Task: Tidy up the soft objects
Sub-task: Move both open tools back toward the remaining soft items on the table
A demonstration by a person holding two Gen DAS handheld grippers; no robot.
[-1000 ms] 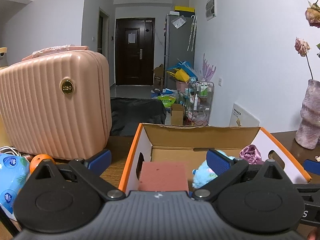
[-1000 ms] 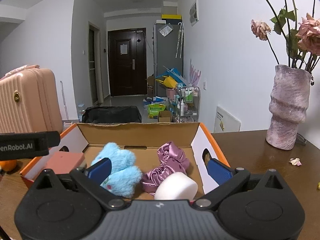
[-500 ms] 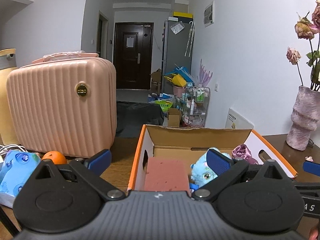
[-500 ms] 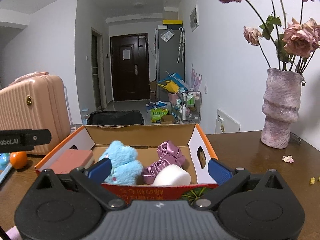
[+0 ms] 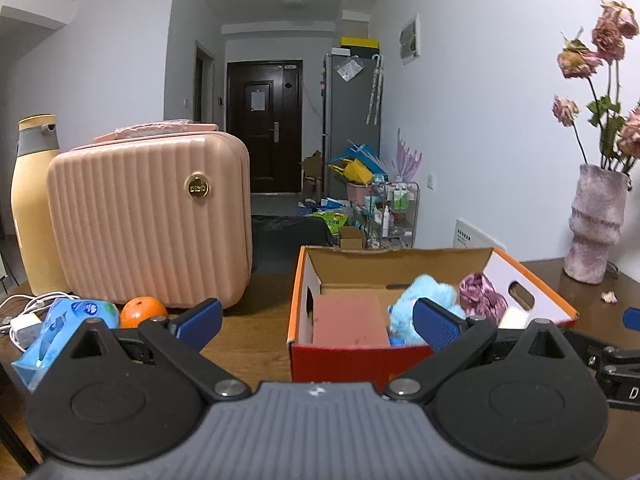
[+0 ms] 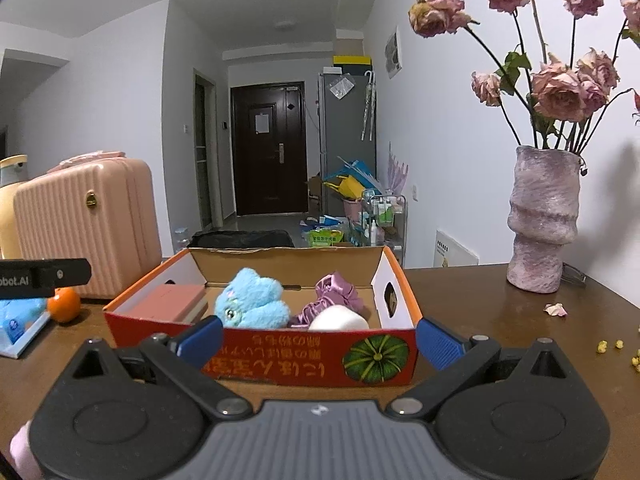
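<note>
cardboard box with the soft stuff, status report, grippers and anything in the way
Left gripper and right gripper open, empty. Orange-rimmed cardboard box holds fluffy blue plush toy, purple satin scrunchie, white foam piece, pink block. Nothing blocking.

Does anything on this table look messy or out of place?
Yes. A fallen petal and yellow crumbs lie scattered on the table right of the box, below the vase of wilted roses. Everything else sits tidily.

Dim, even indoor light; sharp focus, strong fisheye bending at edges.
</note>
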